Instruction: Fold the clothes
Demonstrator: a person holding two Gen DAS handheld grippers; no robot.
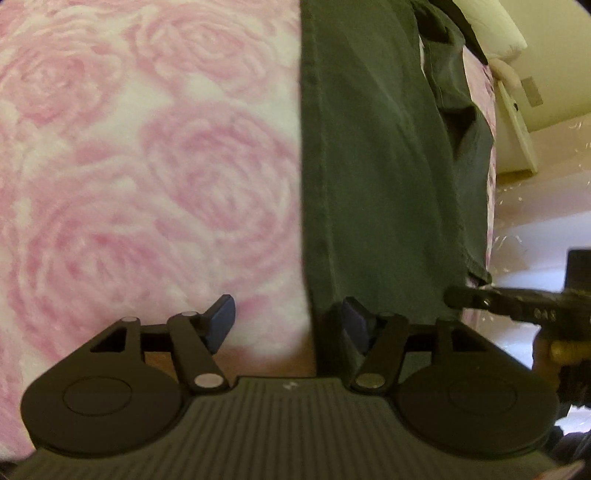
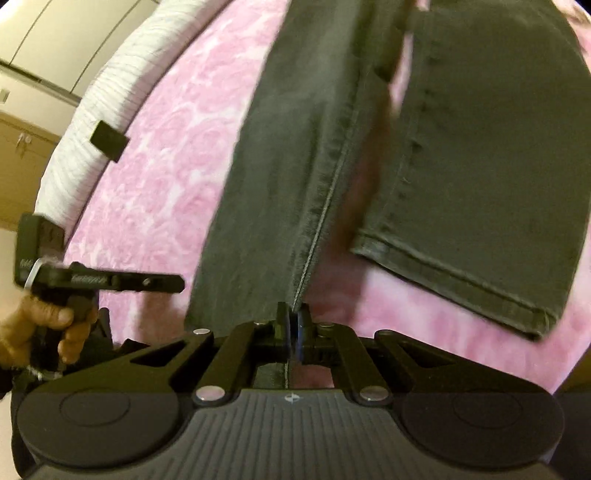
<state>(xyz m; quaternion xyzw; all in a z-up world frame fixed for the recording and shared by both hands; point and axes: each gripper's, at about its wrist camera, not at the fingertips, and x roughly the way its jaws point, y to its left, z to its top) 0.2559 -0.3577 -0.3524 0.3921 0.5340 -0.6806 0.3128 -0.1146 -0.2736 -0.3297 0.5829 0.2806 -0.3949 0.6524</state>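
Dark olive-grey trousers [image 1: 380,158] lie stretched out on a pink rose-patterned blanket [image 1: 140,166]. My left gripper [image 1: 286,325] is open at the trousers' near left edge, its right finger over the cloth, its left finger over the blanket. In the right wrist view my right gripper [image 2: 293,330] is shut on the hem of one trouser leg [image 2: 295,177] at its seam. The other leg [image 2: 487,155] lies to the right with its hem free. The right gripper shows from the side in the left wrist view [image 1: 509,306]; the left gripper shows in the right wrist view [image 2: 110,282].
A white ribbed bedcover [image 2: 85,122] edges the blanket on the left, with a small black tag [image 2: 109,142] on it. Cream cupboards [image 2: 33,48] and a pale floor [image 1: 546,206] lie beyond the bed. A white pillow [image 1: 491,33] sits at the far end.
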